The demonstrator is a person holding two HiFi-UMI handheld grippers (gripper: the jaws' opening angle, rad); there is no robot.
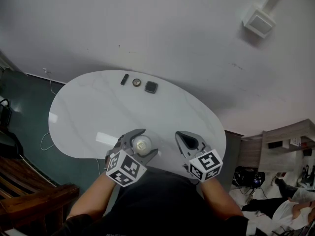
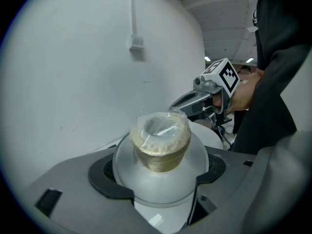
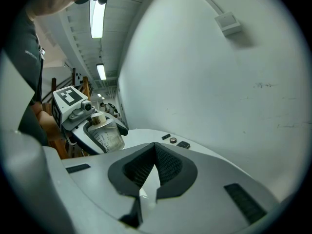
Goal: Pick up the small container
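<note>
My left gripper is clamped on the container over the near edge of the table. My right gripper is closed on nothing. To lift well, I judge a steady squeeze with the film-covered top upright is best. Faint print on its side is unreadable.

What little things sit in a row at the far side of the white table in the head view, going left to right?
Slim black stick → small round disc → dark square piece.
</note>
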